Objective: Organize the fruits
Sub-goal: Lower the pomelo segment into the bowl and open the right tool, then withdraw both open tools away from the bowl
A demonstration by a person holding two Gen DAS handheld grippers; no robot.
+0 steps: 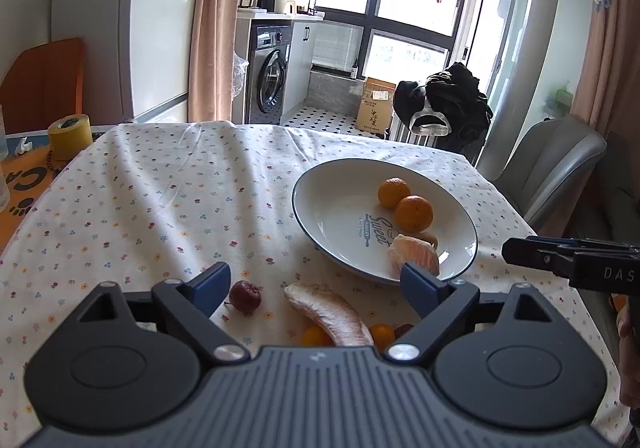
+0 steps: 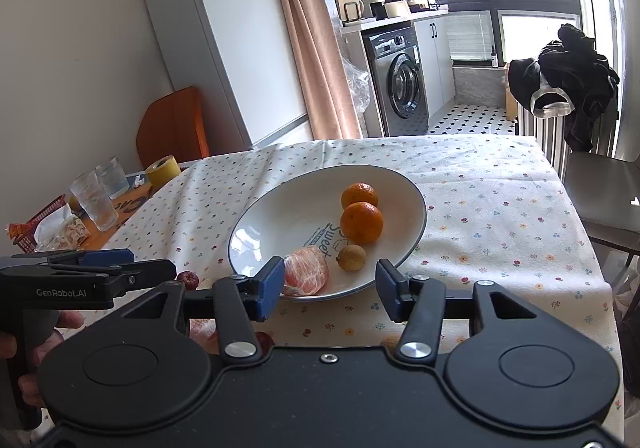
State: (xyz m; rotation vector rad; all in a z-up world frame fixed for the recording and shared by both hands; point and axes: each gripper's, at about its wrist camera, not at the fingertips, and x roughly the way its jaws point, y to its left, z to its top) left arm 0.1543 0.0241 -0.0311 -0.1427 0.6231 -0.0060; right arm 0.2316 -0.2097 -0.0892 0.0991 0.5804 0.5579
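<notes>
Left gripper (image 1: 316,284), fingers wide apart and empty, frames the pomelo wedge (image 1: 332,314) lying diagonally on the tabletop (image 1: 160,200); right gripper (image 2: 328,280), also spread and empty, hovers near the plate (image 2: 276,216).

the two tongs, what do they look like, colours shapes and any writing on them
Both match: the left tongs and right tongs have a matte black body, two round black discs, silver pivot bolts and blue finger pads. Side on, the left one reads "GenRobot.AI"; the right one shows "DAS", cut off.
</notes>
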